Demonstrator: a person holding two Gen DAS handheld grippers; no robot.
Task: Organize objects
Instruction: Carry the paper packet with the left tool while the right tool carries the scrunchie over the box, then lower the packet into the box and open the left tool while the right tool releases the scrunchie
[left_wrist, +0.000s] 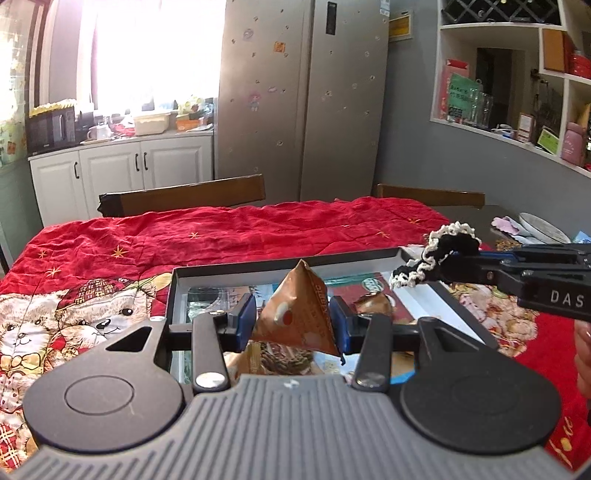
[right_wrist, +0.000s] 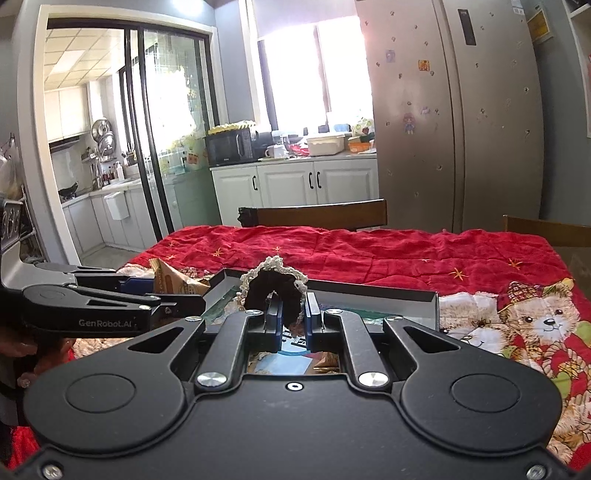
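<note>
Left wrist view: the left gripper (left_wrist: 293, 319) has its jaws clamped on a brown triangular snack packet (left_wrist: 295, 314), held above the near edge of a shallow black tray (left_wrist: 236, 264) that sits on the red quilted cloth (left_wrist: 221, 229) covering the bench. More wrapped items, including another brown packet (left_wrist: 373, 304), already lie in the tray over what seems to be a printed liner. At about 2 o'clock the right gripper (left_wrist: 443, 267) comes in from the side, its jaws closed tight on a black scrunchie with cream lace trim (left_wrist: 432, 258), hanging over the tray's right end.

Right wrist view: the right gripper (right_wrist: 291, 314) pinches the scrunchie (right_wrist: 275, 284), which arches up over the fingertips, just above the tray (right_wrist: 369, 290). At 9 o'clock the left gripper (right_wrist: 177, 299) holds the snack packet (right_wrist: 173, 282) beside the tray's left corner.

By my judgement the sorting is partly done: some things rest in the tray, while both carried items have yet to be lowered and let go.
</note>
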